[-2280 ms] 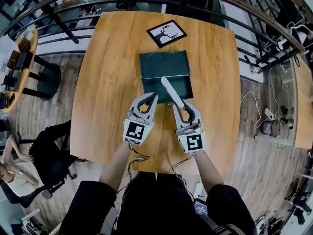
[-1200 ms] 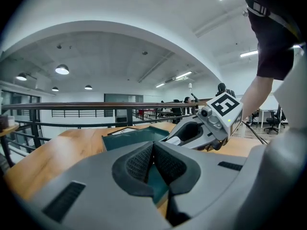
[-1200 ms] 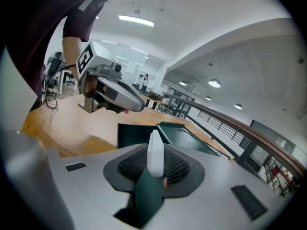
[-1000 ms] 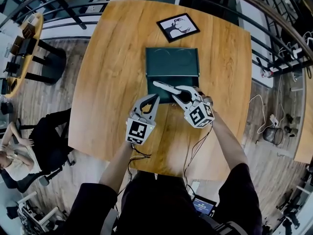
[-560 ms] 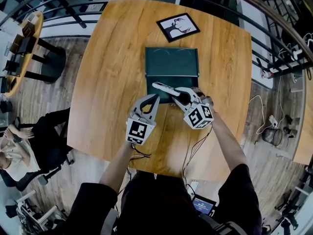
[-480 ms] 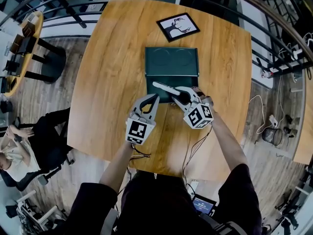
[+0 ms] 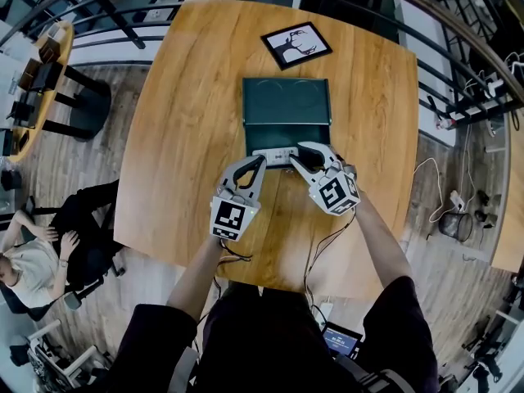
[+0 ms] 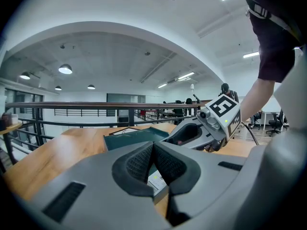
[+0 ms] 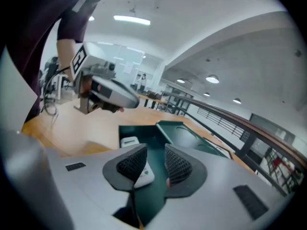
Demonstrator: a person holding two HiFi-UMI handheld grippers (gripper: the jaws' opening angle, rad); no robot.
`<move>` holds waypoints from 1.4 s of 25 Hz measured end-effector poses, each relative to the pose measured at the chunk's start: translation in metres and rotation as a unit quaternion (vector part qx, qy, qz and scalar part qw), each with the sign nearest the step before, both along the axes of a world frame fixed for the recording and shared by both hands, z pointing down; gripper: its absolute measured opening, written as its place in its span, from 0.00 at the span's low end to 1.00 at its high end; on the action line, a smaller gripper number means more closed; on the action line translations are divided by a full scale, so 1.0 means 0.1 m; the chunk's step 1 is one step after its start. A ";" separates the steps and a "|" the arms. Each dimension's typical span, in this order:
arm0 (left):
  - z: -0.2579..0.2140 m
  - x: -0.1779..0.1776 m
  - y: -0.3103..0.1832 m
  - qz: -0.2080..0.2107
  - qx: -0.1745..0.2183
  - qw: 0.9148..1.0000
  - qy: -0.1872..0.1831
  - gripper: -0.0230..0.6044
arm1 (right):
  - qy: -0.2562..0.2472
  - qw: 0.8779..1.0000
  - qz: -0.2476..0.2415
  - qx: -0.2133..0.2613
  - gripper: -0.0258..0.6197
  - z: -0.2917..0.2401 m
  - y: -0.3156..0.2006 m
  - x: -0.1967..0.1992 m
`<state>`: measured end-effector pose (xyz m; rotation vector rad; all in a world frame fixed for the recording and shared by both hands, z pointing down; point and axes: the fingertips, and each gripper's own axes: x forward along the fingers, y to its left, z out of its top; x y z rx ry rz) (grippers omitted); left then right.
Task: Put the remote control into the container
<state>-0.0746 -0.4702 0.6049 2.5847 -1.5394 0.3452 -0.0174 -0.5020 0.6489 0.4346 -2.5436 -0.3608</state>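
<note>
The white remote control (image 7: 274,152) lies flat across the near compartment of the dark green container (image 7: 286,105), beside its front wall. My right gripper (image 7: 296,155) hovers at the remote's right end. Its jaws are opening, and the pads do not press on anything. In the right gripper view the remote (image 9: 128,142) shows below and beyond the left pad, on the container's floor (image 9: 192,138). My left gripper (image 7: 259,162) is shut and empty, just in front of the container. The left gripper view shows the remote (image 8: 157,181) beneath its closed pads (image 8: 144,159).
A framed black-and-white deer picture (image 7: 297,46) lies on the wooden table (image 7: 188,121) behind the container. A metal railing (image 7: 123,23) runs past the table's far side. A person sits on a chair at lower left (image 7: 33,268).
The right gripper brought the remote down from a tilt over the container. The remote now lies flat inside, and the jaws have let go of it. The left gripper stayed put.
</note>
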 end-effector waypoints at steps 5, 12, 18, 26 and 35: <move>-0.26 0.01 0.08 -0.005 0.013 1.000 0.008 0.05 | -0.143 0.980 0.133 -0.045 0.22 -0.60 -0.04 0.13; -0.76 0.09 0.25 -0.010 0.046 0.998 0.028 0.05 | -0.264 0.934 0.229 -0.074 0.22 -1.18 0.29 0.23; -1.15 0.10 0.48 -0.011 0.073 0.996 0.041 0.05 | -0.302 0.917 0.249 -0.079 0.16 -1.48 0.65 0.23; -1.55 0.08 1.08 0.006 0.108 0.993 0.046 0.05 | -0.321 0.913 0.248 -0.048 0.08 -1.91 1.32 0.09; -1.98 0.00 1.93 0.033 0.149 0.987 0.047 0.05 | -0.334 0.906 0.259 -0.013 0.07 -2.27 2.24 -0.03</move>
